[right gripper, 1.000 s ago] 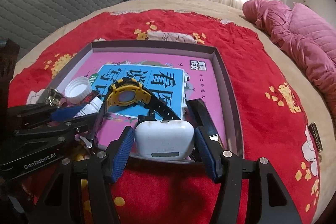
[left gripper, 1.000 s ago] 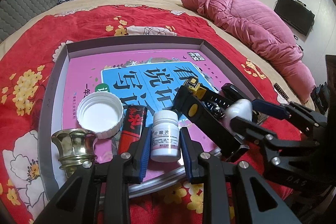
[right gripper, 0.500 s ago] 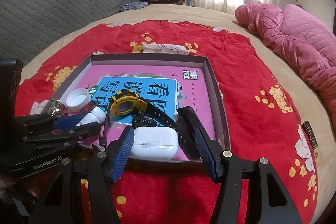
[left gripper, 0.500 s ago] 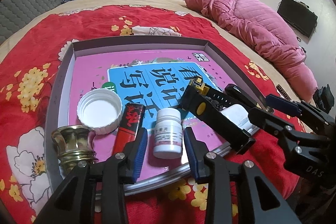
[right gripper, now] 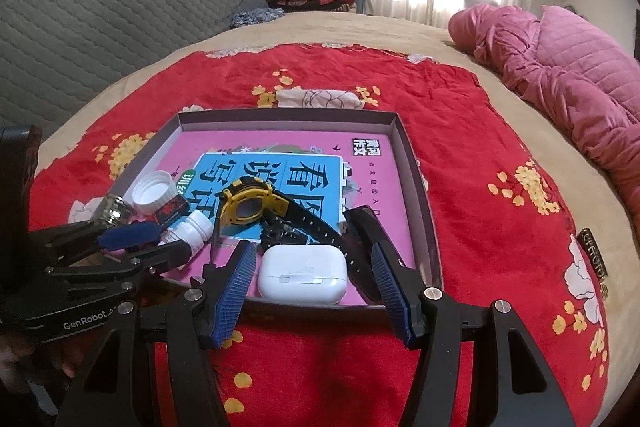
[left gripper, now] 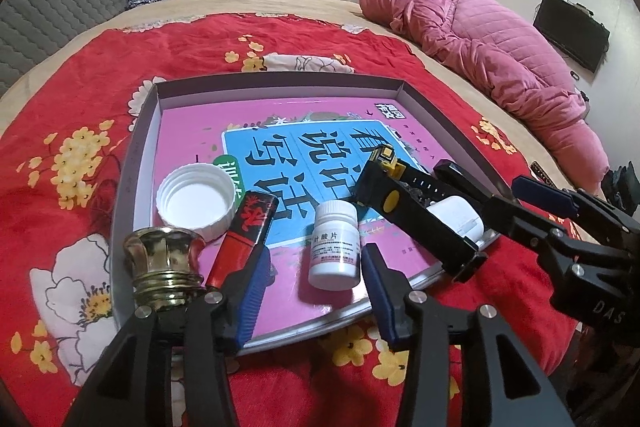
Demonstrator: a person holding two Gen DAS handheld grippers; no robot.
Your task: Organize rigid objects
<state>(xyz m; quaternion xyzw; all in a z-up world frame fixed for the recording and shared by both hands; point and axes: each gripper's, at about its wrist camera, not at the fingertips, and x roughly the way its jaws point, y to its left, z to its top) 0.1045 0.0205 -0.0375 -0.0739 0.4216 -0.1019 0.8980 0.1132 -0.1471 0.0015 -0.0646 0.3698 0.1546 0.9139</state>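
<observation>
A shallow grey tray (left gripper: 280, 77) on the red bedspread holds a pink book. On the book stands a white pill bottle (left gripper: 335, 243), between the blue pads of my left gripper (left gripper: 316, 267). Its jaws are opening, with a gap on each side of the bottle. A white earbuds case (right gripper: 302, 273) lies at the tray's (right gripper: 288, 117) near edge. My right gripper (right gripper: 312, 255) stands open around the case, its pads clear of it. A yellow and black watch (right gripper: 250, 205) lies behind the case.
At the tray's left side lie a white screw cap (left gripper: 196, 201), a red and black lighter (left gripper: 244, 239) and a brass cap (left gripper: 164, 267). A pink quilt (left gripper: 500, 59) is heaped at the right. A grey padded headboard (right gripper: 120, 27) rises at the left.
My left jaws have spread away from the pill bottle, which stays standing in the tray. Both grippers have drawn back a little, so the bottle and the earbuds case look smaller.
</observation>
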